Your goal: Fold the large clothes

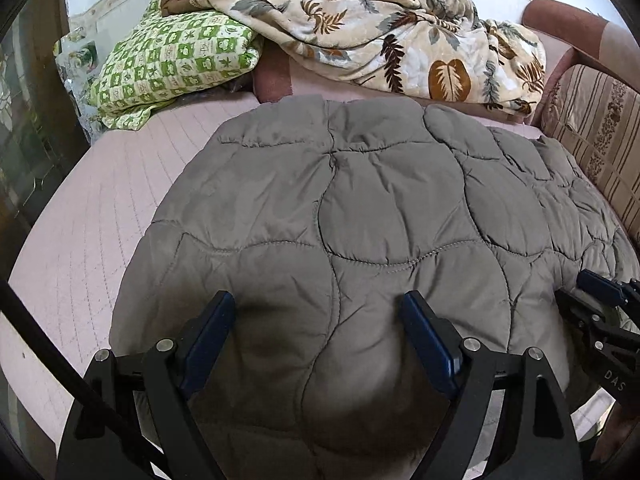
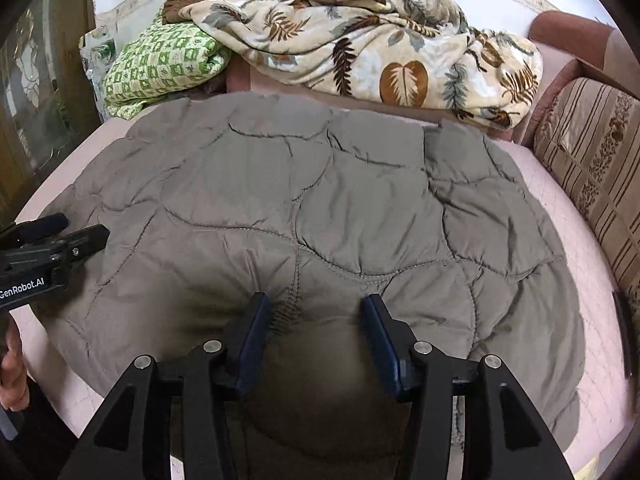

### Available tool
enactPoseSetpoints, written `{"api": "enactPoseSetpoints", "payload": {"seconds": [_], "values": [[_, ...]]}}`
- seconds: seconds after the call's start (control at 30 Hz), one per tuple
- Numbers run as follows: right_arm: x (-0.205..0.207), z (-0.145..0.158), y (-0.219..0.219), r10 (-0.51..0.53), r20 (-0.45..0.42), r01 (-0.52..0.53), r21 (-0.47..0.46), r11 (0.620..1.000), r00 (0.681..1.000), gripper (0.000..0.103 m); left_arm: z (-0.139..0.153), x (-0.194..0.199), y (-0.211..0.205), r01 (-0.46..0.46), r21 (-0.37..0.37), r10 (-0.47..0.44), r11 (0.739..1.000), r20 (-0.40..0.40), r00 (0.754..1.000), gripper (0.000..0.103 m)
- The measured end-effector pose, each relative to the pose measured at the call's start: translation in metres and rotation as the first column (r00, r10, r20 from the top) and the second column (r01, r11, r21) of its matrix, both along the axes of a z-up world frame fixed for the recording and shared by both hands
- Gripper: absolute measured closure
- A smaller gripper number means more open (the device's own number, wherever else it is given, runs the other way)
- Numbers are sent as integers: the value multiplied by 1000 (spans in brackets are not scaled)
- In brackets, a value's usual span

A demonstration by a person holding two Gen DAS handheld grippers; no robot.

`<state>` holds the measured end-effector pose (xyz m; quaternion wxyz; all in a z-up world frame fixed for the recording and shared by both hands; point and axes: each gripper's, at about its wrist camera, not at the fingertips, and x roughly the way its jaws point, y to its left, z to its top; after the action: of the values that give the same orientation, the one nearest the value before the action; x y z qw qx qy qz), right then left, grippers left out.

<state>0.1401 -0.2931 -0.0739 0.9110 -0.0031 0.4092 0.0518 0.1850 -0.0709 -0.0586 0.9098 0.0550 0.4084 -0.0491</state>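
Note:
A large grey quilted coat (image 1: 360, 208) lies spread flat on the pink bed; it also fills the right wrist view (image 2: 312, 208). My left gripper (image 1: 318, 300) is open, its blue-padded fingers hovering over the coat's near edge with nothing between them. My right gripper (image 2: 314, 302) is open over the near part of the coat, jaws apart and empty. The right gripper shows at the right edge of the left wrist view (image 1: 600, 292); the left one shows at the left edge of the right wrist view (image 2: 76, 240).
The pink quilted bed cover (image 1: 88, 216) extends left of the coat. A green checked pillow (image 1: 172, 60) and a crumpled leaf-print blanket (image 1: 400, 36) lie at the back. A striped cushion (image 1: 592, 132) lines the right side. A dark door stands left.

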Motion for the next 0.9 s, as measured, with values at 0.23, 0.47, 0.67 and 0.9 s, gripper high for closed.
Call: {"api": "enactPoseSetpoints", "payload": {"seconds": [0.23, 0.47, 0.67, 0.9], "values": [[2, -1, 2, 3, 3, -3, -9, 1000, 1000, 49, 2, 0, 0, -7, -1, 7, 1000, 25, 1000, 18], [-59, 52, -3, -99, 235, 99, 13, 995, 967, 21, 45, -76, 3, -32, -5, 33, 999, 233, 972, 17], [-172, 84, 23, -176, 447, 170, 55, 984, 877, 8, 61, -162, 17, -35, -25, 41, 999, 321, 946, 13], [-251, 114, 45, -133, 528, 127, 48, 991, 839, 4, 83, -222, 28, 3, 4, -4, 1000, 359, 933, 7]]}}
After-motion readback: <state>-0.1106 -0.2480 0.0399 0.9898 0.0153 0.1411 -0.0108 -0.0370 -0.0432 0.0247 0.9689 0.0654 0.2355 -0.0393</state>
